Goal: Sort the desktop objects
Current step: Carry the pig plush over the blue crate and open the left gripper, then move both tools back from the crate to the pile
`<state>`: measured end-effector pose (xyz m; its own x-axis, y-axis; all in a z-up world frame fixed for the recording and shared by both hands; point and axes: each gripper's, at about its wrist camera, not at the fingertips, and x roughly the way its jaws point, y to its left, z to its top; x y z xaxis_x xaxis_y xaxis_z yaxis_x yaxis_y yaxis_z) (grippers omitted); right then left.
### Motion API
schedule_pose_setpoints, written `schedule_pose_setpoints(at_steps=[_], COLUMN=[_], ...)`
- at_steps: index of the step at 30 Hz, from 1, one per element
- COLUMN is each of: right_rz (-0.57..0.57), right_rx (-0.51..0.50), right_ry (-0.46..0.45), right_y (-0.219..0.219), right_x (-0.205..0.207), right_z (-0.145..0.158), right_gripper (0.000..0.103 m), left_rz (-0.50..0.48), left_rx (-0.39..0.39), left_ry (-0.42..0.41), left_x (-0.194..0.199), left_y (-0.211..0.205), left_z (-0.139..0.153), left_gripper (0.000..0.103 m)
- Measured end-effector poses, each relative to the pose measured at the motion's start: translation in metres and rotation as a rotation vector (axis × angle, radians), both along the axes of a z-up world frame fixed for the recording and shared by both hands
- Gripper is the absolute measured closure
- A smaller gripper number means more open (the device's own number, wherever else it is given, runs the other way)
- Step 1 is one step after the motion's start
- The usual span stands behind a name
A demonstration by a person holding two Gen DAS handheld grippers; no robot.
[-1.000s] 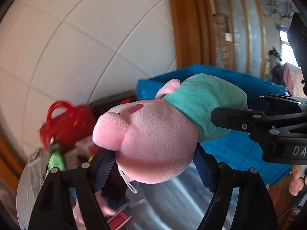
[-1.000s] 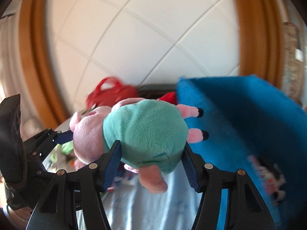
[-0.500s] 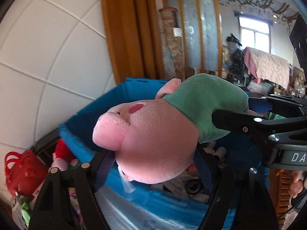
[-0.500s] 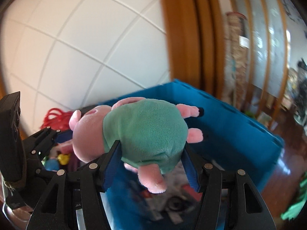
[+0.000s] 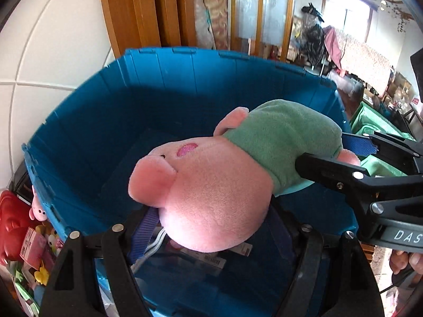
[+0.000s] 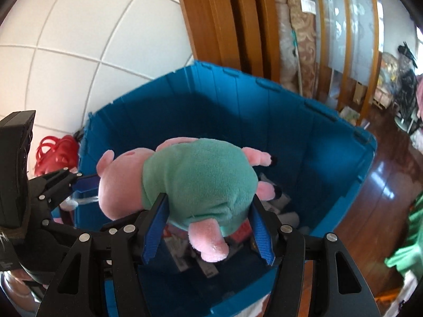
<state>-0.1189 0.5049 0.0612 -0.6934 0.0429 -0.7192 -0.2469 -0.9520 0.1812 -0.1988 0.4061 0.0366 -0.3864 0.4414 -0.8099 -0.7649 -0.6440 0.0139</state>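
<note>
A pink pig plush toy [image 5: 211, 200] in a green shirt [image 6: 201, 182] hangs in the air over a large blue plastic bin [image 5: 111, 121]. My left gripper [image 5: 211, 227] is shut on the pig's head. My right gripper [image 6: 208, 224] is shut on its green body; it shows from the side in the left wrist view [image 5: 343, 158]. The bin [image 6: 304, 132] is open and holds several small items at its bottom, mostly hidden by the toy.
Left of the bin lie a red bag [image 6: 55, 150] and a heap of small toys [image 5: 34, 251]. A white tiled wall [image 6: 79, 39] and a wooden door frame [image 6: 224, 21] stand behind. A wooden floor [image 6: 383, 190] lies right of the bin.
Both grippers have carried the pig to the right, from beside the red bag to above the open bin. The grip on the toy has not changed.
</note>
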Motion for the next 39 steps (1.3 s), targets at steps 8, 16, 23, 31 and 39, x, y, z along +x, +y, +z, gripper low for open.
schedule_pose_setpoints(at_steps=[8, 16, 23, 31, 39], right_rz=[0.012, 0.010, 0.010, -0.004, 0.007], right_rx=[-0.028, -0.003, 0.050, 0.111, 0.221], right_ry=[-0.050, -0.083, -0.086, -0.004, 0.112], right_y=[0.010, 0.011, 0.003, -0.016, -0.062], right_x=[-0.004, -0.006, -0.009, 0.003, 0.021], right_z=[-0.013, -0.017, -0.012, 0.013, 0.038], right_gripper=[0.044, 0.044, 0.043, 0.009, 0.000], left_rz=[-0.003, 0.003, 0.015, 0.064, 0.201], left_rx=[-0.046, -0.066, -0.055, 0.035, 0.173], left_ry=[-0.039, -0.032, -0.015, 0.076, 0.210], left_x=[0.007, 0.007, 0.008, 0.026, 0.053], left_y=[0.004, 0.009, 0.003, -0.034, -0.106], left_z=[-0.011, -0.011, -0.008, 0.014, 0.030], left_gripper=[0.026, 0.026, 0.026, 0.025, 0.014])
